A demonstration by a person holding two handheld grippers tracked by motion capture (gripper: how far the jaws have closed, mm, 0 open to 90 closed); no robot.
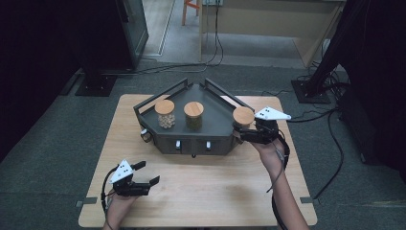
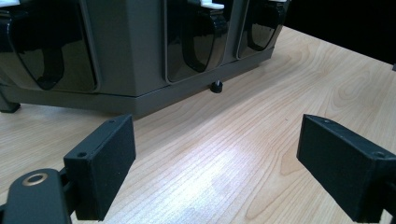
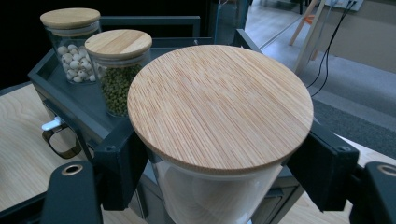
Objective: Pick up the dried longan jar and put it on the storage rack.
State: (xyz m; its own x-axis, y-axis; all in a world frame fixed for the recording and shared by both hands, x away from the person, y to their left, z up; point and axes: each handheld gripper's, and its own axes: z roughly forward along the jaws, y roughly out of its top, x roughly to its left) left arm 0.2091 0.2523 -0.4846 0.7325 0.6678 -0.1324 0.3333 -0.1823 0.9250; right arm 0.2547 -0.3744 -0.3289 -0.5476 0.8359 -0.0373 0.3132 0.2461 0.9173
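Observation:
A glass jar with a round bamboo lid point(image 3: 219, 107) is clamped between the jaws of my right gripper point(image 3: 219, 186), whose pads press on the glass just under the lid. In the high view this jar point(image 1: 243, 116) hangs at the right end of the dark grey rack point(image 1: 215, 122), with my right gripper point(image 1: 242, 134) shut on it. What the jar holds I cannot tell. My left gripper point(image 1: 146, 178) rests low over the table's near left part, open. In its own view my left gripper point(image 2: 215, 172) has only bare wood between its jaws.
Two lidded jars stand on the rack: one of pale round seeds point(image 1: 165, 115) and one of green beans point(image 1: 194, 116). The rack's front point(image 2: 130, 46) carries dark dispenser windows with white tabs and a small black knob point(image 2: 215, 87). The wooden table point(image 1: 206, 187) ends close behind the rack.

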